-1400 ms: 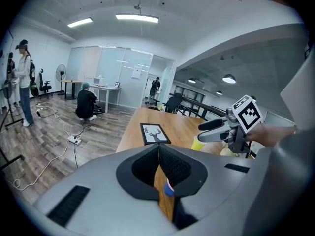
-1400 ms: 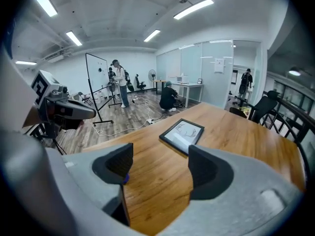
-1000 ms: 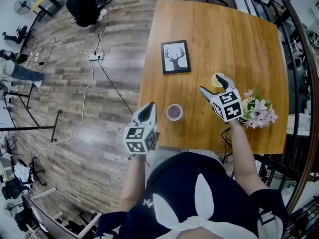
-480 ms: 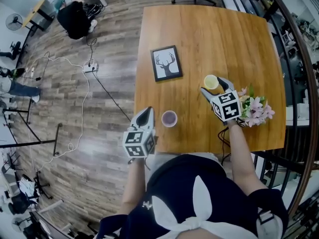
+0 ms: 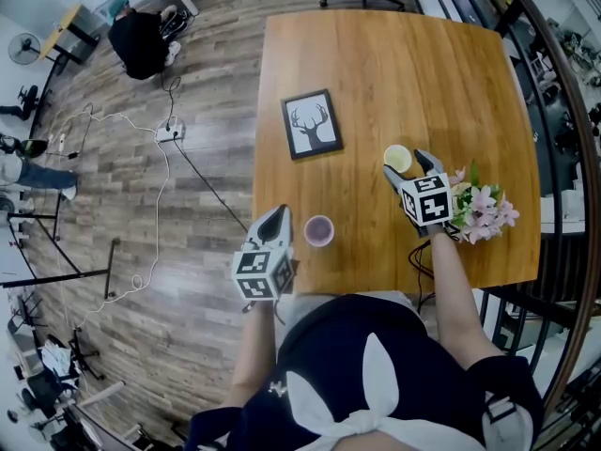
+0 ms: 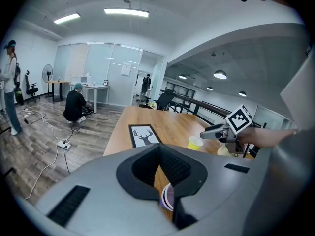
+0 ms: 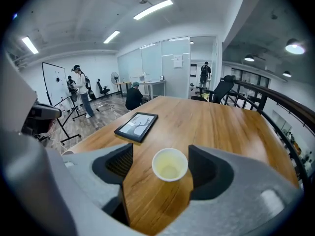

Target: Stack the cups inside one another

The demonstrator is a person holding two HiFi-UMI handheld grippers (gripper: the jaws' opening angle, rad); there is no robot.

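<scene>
Paper cup (image 7: 170,164), pale yellow, is standing upright on the wooden desk (image 5: 404,73) between the wide-spread jaws of my right tool (image 5: 406,163) (untouched, I judge). The small purple cup (image 5: 319,230) is sitting leftward, just beside my left tool (image 5: 277,216), its jaws pressed together.

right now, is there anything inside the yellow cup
Nothing: the yellow cup is empty, its pale bottom showing in the right gripper view. Nothing covers its inside.
</scene>
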